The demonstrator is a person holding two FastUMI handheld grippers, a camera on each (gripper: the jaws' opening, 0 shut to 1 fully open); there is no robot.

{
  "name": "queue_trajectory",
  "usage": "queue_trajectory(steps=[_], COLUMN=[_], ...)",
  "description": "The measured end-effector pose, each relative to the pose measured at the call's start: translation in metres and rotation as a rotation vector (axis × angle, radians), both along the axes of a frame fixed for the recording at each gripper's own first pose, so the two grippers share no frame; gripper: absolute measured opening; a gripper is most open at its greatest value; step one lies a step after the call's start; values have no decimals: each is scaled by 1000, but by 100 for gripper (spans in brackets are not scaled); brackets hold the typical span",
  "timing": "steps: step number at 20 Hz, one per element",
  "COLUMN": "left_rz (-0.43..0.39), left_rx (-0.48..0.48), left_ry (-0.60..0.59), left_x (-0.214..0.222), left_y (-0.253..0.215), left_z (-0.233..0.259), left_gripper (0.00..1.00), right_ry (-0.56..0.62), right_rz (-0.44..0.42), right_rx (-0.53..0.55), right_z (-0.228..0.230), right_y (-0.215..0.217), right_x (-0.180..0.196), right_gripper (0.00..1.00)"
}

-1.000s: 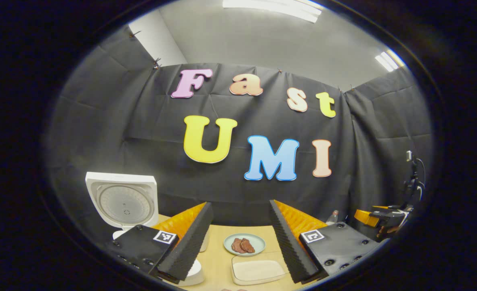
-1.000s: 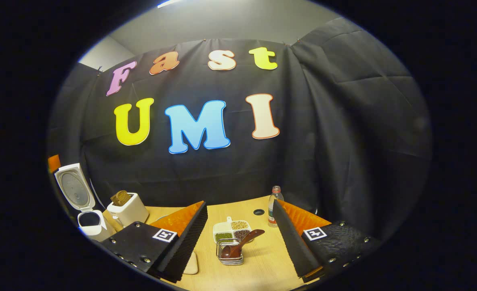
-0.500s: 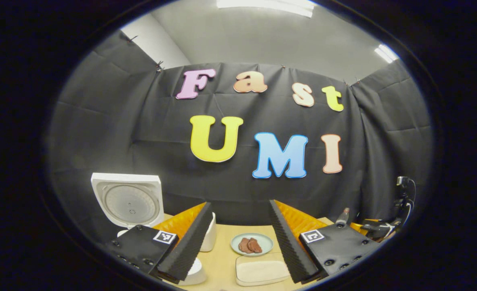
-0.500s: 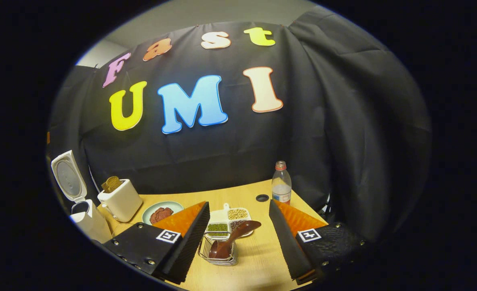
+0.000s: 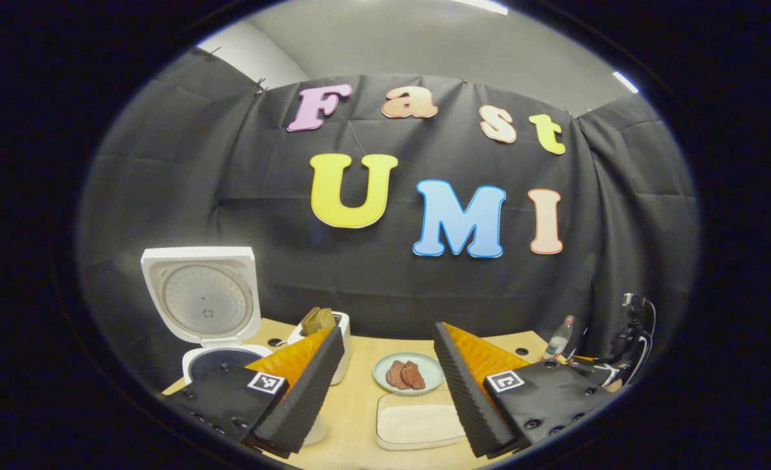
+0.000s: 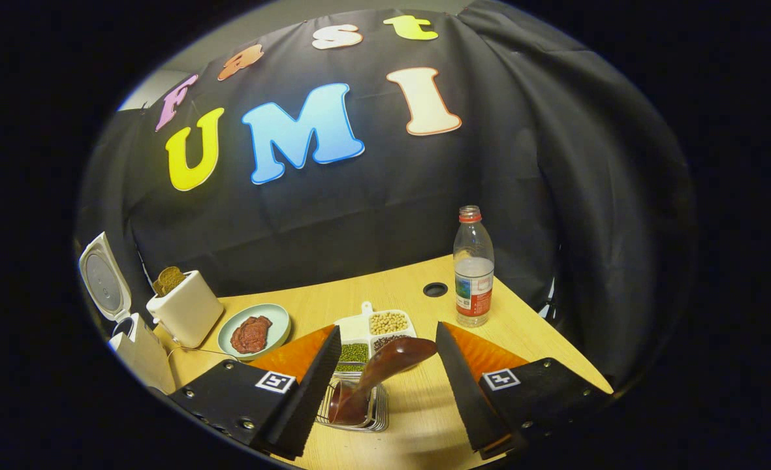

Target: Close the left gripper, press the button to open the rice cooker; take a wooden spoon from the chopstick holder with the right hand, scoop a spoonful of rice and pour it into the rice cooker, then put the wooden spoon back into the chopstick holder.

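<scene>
In the left gripper view, the left gripper (image 5: pixel 388 391) hangs above the desk (image 5: pixel 359 418) with its jaws spread wide and nothing between them. One rice cooker (image 5: pixel 212 356) stands at the desk's left edge, its lid (image 5: pixel 199 294) swung fully up and upright so the inner side faces the camera; the dark pot opening shows below it. Just right of the cooker stands one white toaster (image 5: pixel 336 339) with brown toast (image 5: pixel 318 318) poking from its top, partly hidden by the left finger. Between the fingers lie one round plate (image 5: pixel 407 373) with two pieces of meat and, nearer, one pale rectangular tray (image 5: pixel 418 427). One bottle (image 5: pixel 558 338) stands at the far right corner.

In the right gripper view, the right gripper (image 6: pixel 385 391) hangs low over the desk's near edge, jaws apart and empty. One wooden spoon (image 6: pixel 375 375) stands in the wire chopstick holder (image 6: pixel 356 408) between the fingers, touching neither; its long axis leans, the broad end up and to the right. Behind the holder sits one divided dish (image 6: pixel 372 333) with three compartments of beans. The water bottle (image 6: pixel 473 277) stands upright toward the right edge, near one round hole (image 6: pixel 435 289) in the desk.
</scene>
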State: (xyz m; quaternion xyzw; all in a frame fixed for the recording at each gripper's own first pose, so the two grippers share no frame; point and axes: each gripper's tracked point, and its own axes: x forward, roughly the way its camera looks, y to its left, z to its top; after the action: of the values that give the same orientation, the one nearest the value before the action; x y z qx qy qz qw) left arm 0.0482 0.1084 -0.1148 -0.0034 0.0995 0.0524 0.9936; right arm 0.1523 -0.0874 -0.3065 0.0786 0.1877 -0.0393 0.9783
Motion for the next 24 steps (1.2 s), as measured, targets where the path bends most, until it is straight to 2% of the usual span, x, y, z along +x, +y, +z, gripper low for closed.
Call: queue_trajectory(steps=[3, 6, 8, 9, 10, 11, 12, 13, 14, 15, 24], left_rz=[-4, 7, 15, 16, 15, 14, 13, 12, 9, 8, 4], left_rx=[37, 18, 38, 46, 51, 57, 58, 56, 50, 47, 14], left_ry=[15, 20, 9, 3, 0, 3, 12, 16, 14, 9, -66], left_x=[2, 1, -1, -2, -3, -3, -6, -8, -8, -7, -7], left_y=[0, 4, 9, 11, 12, 13, 14, 14, 13, 13, 18], left_z=[-8, -8, 0, 2, 3, 0, -2, -4, -2, 1, 28], left_gripper=[96, 96, 97, 96, 96, 96, 96, 96, 96, 96, 96], right_ry=[34, 30, 33, 39, 49, 44, 47, 47, 50, 54, -50], right_rz=[12, 31, 44, 41, 51, 55, 58, 70, 54, 56, 128], right_rx=[24, 10, 67, 99, 126, 146, 155, 137, 124, 108, 66], right_z=[-15, -13, -10, -13, -13, -14, -14, -9, -9, -4, 91], right_y=[8, 12, 18, 16, 18, 21, 26, 29, 32, 34, 55], right_x=[4, 9, 8, 11, 10, 10, 6, 7, 9, 6, -12], right_gripper=[89, 73, 40, 34, 34, 24, 24, 15, 15, 8, 7])
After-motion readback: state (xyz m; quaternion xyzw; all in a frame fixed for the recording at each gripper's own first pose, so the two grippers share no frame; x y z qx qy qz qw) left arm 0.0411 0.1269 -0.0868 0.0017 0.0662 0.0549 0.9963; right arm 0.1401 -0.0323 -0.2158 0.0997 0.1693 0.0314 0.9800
